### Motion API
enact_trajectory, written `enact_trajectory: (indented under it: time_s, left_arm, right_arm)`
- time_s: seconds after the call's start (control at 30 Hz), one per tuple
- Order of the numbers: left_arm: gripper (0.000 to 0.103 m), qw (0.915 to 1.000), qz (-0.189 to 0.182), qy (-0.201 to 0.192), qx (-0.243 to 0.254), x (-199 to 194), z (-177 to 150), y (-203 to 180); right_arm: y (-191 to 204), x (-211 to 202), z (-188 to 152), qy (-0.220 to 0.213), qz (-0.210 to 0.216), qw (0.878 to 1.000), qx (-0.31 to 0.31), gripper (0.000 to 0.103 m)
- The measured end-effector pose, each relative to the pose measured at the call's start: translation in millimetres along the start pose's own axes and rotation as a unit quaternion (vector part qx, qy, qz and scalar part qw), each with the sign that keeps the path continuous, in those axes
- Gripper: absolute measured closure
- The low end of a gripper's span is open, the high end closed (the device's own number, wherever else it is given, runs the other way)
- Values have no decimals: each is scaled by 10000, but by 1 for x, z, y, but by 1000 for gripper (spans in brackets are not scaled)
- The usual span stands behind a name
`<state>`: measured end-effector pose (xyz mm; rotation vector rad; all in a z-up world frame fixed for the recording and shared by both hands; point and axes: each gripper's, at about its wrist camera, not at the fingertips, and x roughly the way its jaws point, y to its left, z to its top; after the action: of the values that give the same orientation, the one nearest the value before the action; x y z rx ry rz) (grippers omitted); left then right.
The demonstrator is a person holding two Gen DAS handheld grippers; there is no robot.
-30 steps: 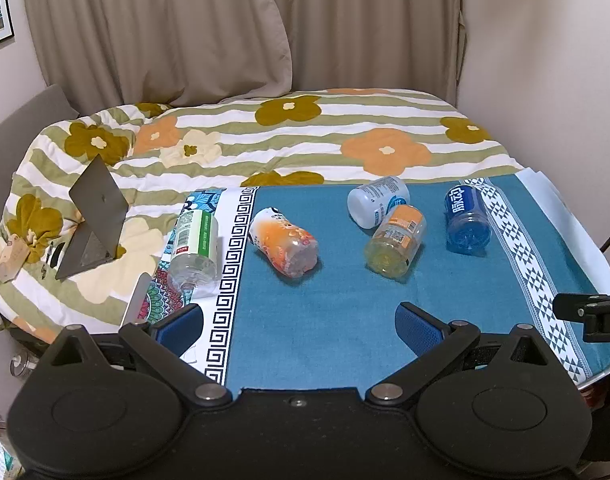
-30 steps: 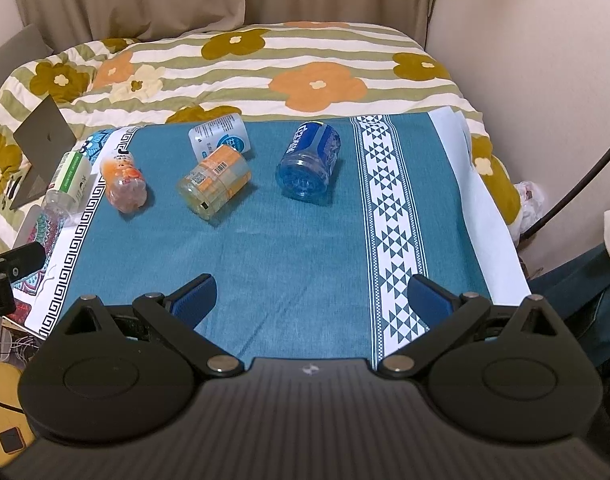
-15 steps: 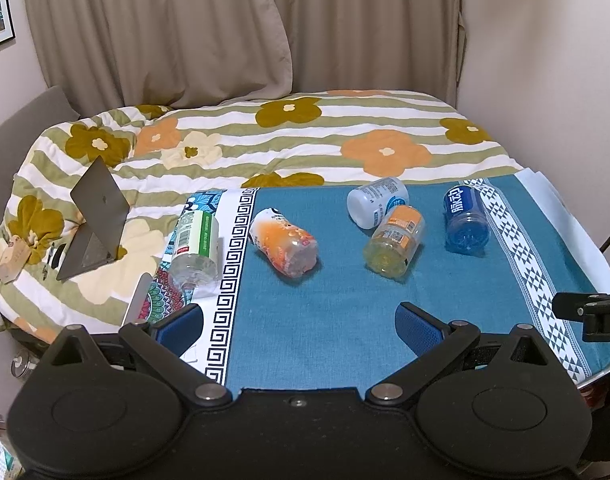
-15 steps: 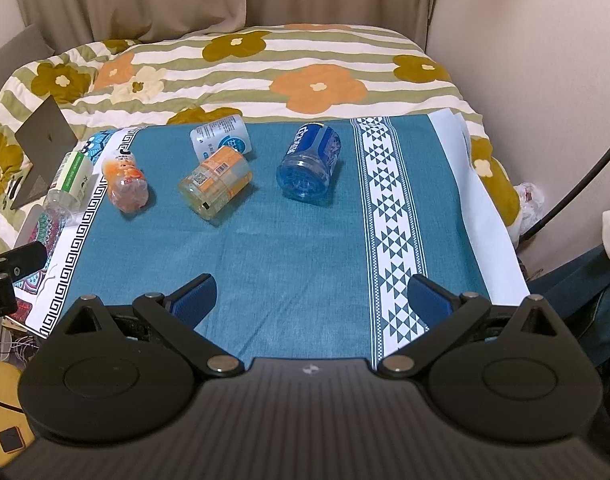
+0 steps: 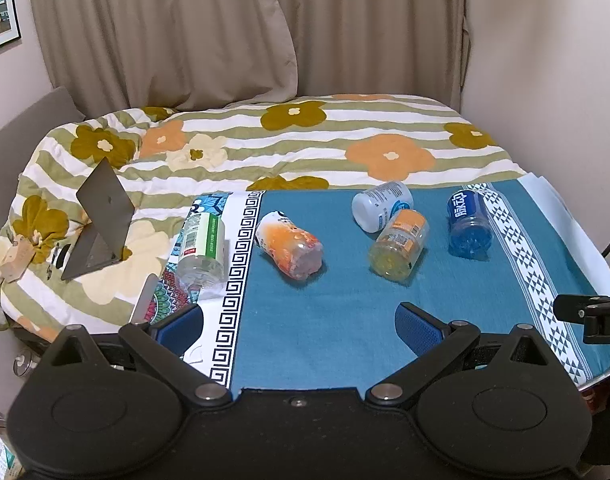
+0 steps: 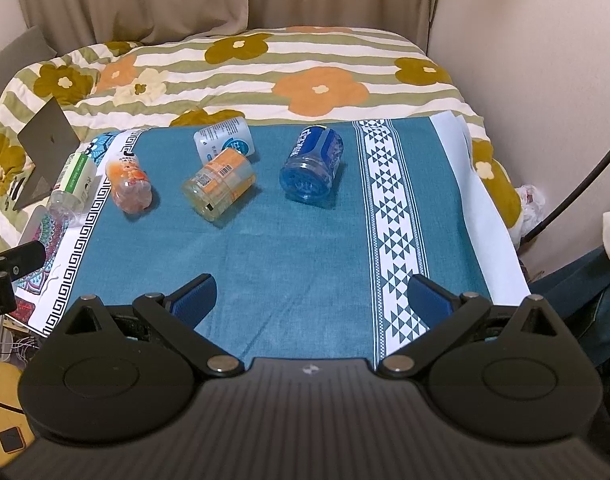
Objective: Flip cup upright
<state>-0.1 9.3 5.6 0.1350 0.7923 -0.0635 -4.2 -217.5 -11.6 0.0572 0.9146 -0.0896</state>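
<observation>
With both claws spread empty, I judge the blue jar (image 6: 311, 170) lying ahead of my right claw (image 6: 311, 300) could roll if nudged.

cloth (image 6: 305, 248) teal | quilt (image 6: 305, 52) striped, floral | cup (image 6: 311, 164) blue

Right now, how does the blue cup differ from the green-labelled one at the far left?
The blue cup is tinted blue all over; the green-labelled cup is clear with a green-and-white label. The blue cup lies on the teal cloth, the green-labelled cup on the cloth's patterned left border. Both lie on their sides, ungrasped.
</observation>
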Motion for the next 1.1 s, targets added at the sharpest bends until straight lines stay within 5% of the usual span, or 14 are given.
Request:
enact_trajectory:
  time_s: [0.43, 0.73, 0.87, 1.1]
  left_arm:
    - [0, 9993, 196, 64, -302, -1, 9, 3]
    - [0, 9923, 814, 203, -912, 15, 34, 20]
    - [0, 9891, 1047, 290, -994, 38, 50, 36]
    - [0, 9897, 853, 764, -860, 107, 71, 73]
  right_arm:
    - [-3, -4, 13, -28, 206, 9997, -138, 0]
    - [-10, 10, 46, -444, 978, 9929, -505, 0]
    - [-6, 30, 58, -440, 1284, 9875, -795, 0]
    - [13, 77, 57, 76, 1642, 9830, -823, 0]
